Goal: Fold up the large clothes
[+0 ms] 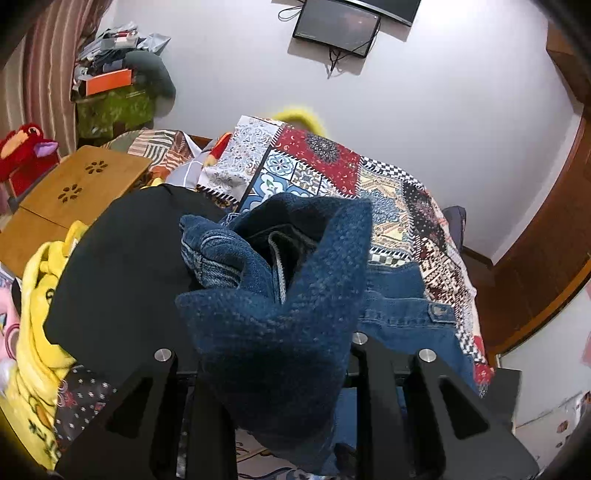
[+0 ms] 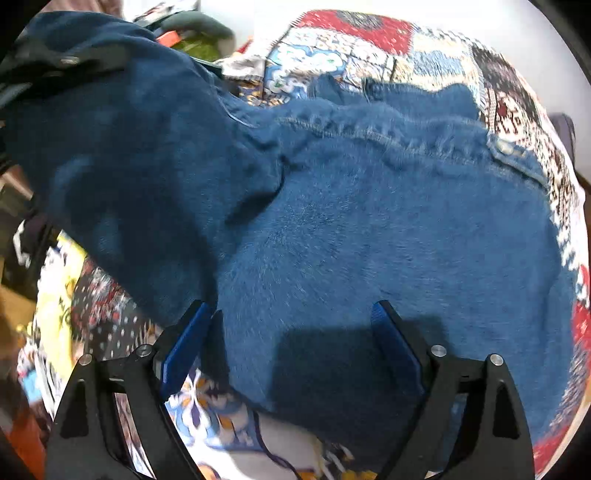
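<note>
On patchwork bedspread (image 2: 369, 33), rumpled denim jacket (image 2: 369, 221)

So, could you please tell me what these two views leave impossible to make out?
- Left wrist: the left gripper fingertips, buried under the bunched denim jacket.
- Right wrist: the jacket's lifted sleeve end, cut off at the top-left edge.
- Right wrist: the patchwork bedspread pattern, motion-blurred.

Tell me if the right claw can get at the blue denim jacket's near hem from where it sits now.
Probably yes. The right claw is open, its blue pads spread above the blue denim jacket on the patchwork bedspread. Nothing lies between them. The left claw holds a bunched part lifted at the far left.
</note>
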A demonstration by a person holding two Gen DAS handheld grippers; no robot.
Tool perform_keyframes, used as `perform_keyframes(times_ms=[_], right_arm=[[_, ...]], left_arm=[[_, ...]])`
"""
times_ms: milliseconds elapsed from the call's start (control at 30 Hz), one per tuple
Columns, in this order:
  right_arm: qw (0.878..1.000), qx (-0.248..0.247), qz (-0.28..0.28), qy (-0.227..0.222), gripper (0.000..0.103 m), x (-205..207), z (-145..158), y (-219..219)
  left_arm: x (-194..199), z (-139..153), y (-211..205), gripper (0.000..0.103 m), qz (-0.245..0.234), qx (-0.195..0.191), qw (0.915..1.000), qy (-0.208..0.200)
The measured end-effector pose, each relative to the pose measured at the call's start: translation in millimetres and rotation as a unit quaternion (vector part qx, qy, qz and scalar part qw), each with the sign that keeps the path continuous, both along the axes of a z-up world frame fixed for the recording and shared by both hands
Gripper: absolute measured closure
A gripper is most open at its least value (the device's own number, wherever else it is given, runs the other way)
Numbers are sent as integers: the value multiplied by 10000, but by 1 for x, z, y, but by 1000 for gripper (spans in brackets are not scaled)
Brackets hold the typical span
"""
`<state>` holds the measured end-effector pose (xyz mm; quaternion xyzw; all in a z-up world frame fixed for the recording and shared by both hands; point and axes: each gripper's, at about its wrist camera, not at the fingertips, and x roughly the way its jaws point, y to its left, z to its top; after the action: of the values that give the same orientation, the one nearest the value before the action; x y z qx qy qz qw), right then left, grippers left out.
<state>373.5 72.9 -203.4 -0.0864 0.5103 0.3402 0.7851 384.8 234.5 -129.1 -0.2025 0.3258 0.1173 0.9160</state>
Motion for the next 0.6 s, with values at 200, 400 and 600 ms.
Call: perform_keyframes(times_ms=[200, 400, 600], right_arm=[[9957, 189, -853, -310, 16, 6, 20, -78], [9790, 165, -1984, -443, 16, 11, 28, -173], [9640, -52, -2622, -431, 16, 4, 23, -238]], left_arm=[[12, 27, -63, 81, -600, 388, 9973, -190], [31, 31, -165, 81, -1676, 707, 9830, -233], [50, -36, -253, 81, -2752, 763, 9556, 723]])
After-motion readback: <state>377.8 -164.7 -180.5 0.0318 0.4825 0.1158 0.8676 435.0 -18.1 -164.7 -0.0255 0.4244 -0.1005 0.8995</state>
